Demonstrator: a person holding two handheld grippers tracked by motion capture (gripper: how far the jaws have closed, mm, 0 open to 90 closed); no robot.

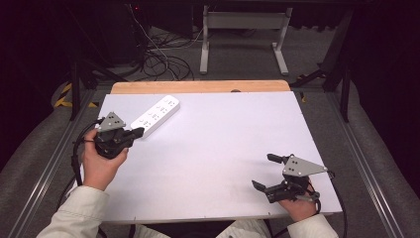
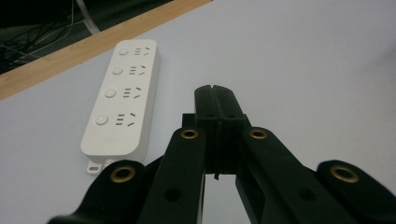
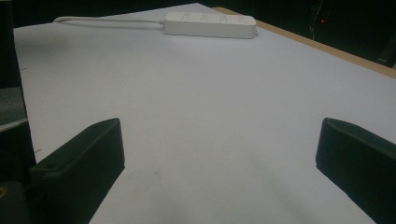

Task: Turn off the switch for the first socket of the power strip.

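A white power strip with several sockets lies slantwise at the far left of the white tabletop. My left gripper is held level, its tips just beside the strip's near end. In the left gripper view the jaws are pressed together with nothing between them, and the power strip lies to their left. My right gripper rests near the front right corner, jaws wide apart and empty. In the right gripper view the power strip and its white cord lie far across the table.
A wooden strip runs along the far edge of the tabletop. Beyond it are tangled cables on the floor and the white legs of another desk. Metal rails flank the table.
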